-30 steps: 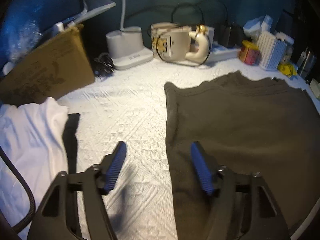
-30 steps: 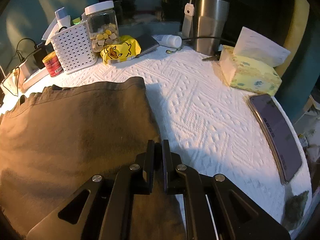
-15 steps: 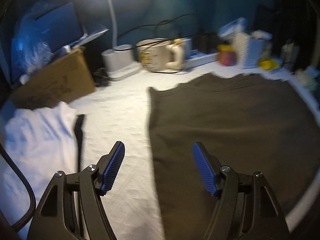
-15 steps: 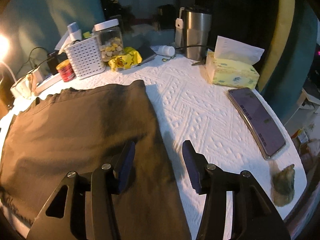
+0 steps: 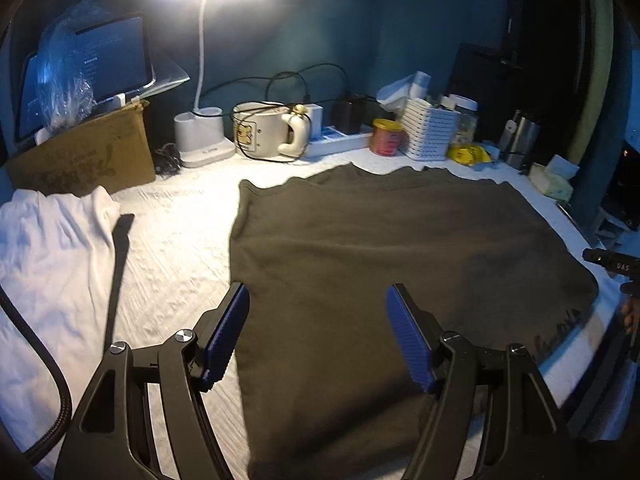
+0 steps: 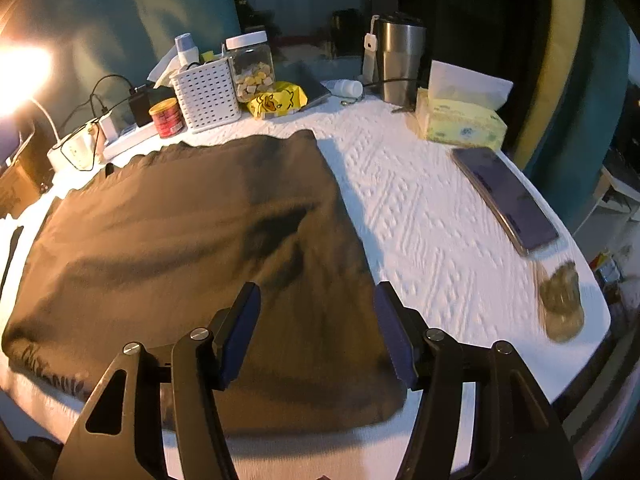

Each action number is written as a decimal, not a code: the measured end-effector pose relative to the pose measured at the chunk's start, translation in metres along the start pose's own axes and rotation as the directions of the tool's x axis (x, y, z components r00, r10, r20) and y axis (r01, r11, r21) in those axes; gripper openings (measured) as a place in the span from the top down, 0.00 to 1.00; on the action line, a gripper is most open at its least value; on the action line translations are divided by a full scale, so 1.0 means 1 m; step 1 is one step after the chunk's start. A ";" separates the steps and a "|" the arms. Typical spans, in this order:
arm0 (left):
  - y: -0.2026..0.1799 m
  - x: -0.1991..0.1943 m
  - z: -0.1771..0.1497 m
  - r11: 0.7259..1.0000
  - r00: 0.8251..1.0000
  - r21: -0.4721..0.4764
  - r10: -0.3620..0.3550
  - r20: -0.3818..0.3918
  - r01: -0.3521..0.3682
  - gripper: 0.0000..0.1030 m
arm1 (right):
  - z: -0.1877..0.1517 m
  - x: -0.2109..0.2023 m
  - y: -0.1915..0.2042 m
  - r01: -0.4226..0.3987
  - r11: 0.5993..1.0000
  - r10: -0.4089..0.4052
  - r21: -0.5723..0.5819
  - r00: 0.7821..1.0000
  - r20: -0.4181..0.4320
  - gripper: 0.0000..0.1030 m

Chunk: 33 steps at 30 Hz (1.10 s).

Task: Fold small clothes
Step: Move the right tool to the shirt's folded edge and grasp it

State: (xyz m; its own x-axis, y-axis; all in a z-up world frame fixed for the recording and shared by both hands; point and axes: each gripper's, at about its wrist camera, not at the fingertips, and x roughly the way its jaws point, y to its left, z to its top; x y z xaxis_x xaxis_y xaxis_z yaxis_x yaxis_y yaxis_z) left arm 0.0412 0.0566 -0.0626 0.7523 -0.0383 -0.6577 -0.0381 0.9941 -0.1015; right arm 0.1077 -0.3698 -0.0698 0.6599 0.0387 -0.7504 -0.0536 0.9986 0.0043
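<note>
Garment [image 5: 400, 248] flat and dark on the white table cover [image 5: 168, 232] | your left gripper [image 5: 318, 330] gaping, empty, straddling its left edge | your right gripper [image 6: 318, 328] equally wide over the right edge | each edge nearest its own hand.

Dark olive-brown garment [image 5: 400, 248], white embossed table cover [image 6: 420, 208], white cloth [image 5: 48, 264], blue gripper pads [image 5: 408, 340], possibly ribbed.
</note>
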 end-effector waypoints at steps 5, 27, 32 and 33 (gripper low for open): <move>-0.011 -0.009 -0.010 0.999 1.000 0.025 -0.021 -0.003 0.021 0.31 | -0.025 -0.013 -0.008 0.000 0.999 0.000 0.038 1.000 -0.001 0.39; -0.006 0.010 -0.025 1.000 0.997 0.010 -0.022 -0.076 0.023 0.31 | -0.078 -0.017 -0.009 -0.062 0.988 0.077 0.144 0.993 -0.095 0.30; 0.001 0.019 -0.023 1.000 0.996 -0.001 -0.010 -0.091 0.009 0.31 | -0.065 -0.006 -0.004 -0.077 0.983 0.091 0.169 0.993 -0.080 0.28; 0.002 0.021 -0.022 1.000 0.996 -0.005 -0.006 -0.094 0.006 0.31 | -0.061 -0.002 -0.004 -0.078 0.981 0.093 0.176 0.993 -0.076 0.26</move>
State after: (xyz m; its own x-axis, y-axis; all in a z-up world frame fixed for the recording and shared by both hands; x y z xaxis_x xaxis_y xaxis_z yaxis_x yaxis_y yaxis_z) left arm 0.0423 0.0557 -0.0927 0.6871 -0.0542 -0.7245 -0.0370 0.9933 -0.1093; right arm 0.0603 -0.3757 -0.1087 0.5930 0.1280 -0.7949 0.0279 0.9834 0.1792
